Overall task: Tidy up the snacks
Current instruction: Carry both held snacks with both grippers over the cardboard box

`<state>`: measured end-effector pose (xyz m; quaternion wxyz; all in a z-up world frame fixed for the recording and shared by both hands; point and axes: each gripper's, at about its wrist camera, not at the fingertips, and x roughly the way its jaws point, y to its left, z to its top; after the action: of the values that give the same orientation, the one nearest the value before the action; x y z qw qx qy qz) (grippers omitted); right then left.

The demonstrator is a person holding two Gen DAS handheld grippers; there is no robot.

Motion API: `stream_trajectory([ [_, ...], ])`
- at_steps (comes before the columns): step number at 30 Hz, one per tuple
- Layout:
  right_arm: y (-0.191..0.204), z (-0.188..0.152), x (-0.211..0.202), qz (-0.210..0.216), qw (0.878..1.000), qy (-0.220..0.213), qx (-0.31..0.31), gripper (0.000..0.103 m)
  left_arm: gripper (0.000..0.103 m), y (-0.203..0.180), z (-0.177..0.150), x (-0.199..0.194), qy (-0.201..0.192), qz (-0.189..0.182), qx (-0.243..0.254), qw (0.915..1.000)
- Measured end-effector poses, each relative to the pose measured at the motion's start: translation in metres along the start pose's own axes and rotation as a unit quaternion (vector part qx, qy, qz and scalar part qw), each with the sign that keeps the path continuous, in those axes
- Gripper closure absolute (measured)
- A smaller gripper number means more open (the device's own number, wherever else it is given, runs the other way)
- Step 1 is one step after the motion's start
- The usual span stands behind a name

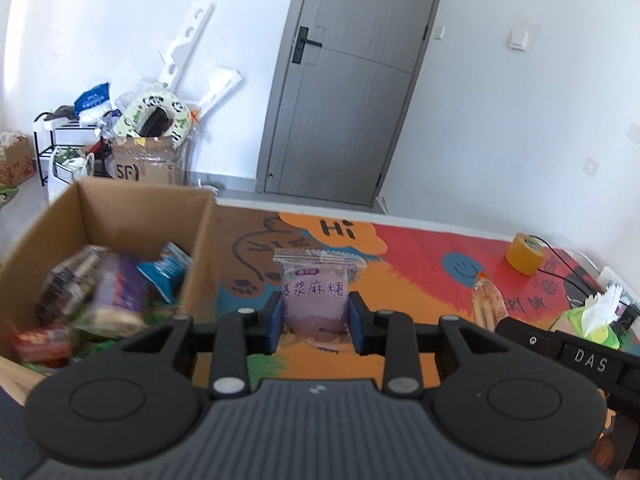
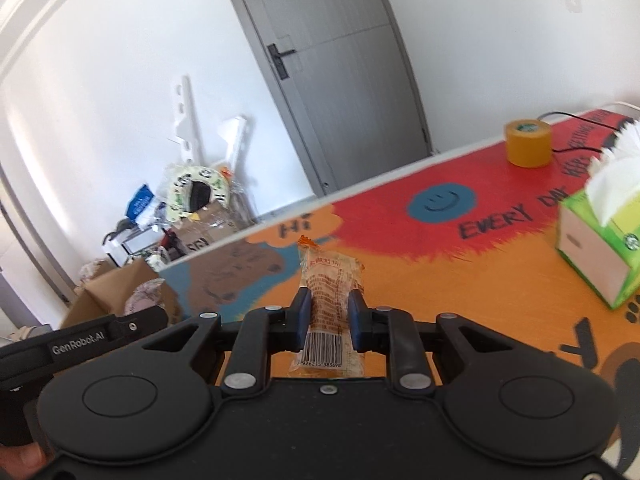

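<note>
My left gripper (image 1: 316, 316) is shut on a purple mochi snack packet (image 1: 316, 292) and holds it above the colourful tablecloth, just right of an open cardboard box (image 1: 140, 208). The box holds several snack packets (image 1: 104, 292), blurred. My right gripper (image 2: 328, 316) is shut on an orange snack packet (image 2: 330, 288) with a barcode, held over the table. The orange packet also shows in the left wrist view (image 1: 488, 304). The cardboard box (image 2: 120, 288) lies low at the left in the right wrist view, partly hidden by the left gripper's body.
A yellow tape roll (image 2: 528, 142) stands near the table's far edge with a black cable beside it. A green tissue box (image 2: 600, 236) sits at the right. Beyond the table are a grey door (image 1: 344, 80) and a pile of boxes and clutter (image 1: 148, 140).
</note>
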<state>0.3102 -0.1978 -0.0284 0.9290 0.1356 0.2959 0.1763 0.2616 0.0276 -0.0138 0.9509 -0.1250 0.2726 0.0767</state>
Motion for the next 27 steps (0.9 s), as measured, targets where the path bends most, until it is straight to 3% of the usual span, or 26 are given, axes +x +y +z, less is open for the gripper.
stream_trajectory([
  [13, 0.063, 0.015, 0.002, 0.059, 0.998, -0.012, -0.033, 0.082, 0.071, 0.052, 0.023, -0.037, -0.032, 0.031, -0.026, 0.9987],
  [27, 0.122, 0.014, 0.019, 0.098, 0.993, -0.001, -0.067, 0.082, 0.071, 0.130, 0.036, -0.043, -0.027, 0.080, -0.071, 0.9939],
])
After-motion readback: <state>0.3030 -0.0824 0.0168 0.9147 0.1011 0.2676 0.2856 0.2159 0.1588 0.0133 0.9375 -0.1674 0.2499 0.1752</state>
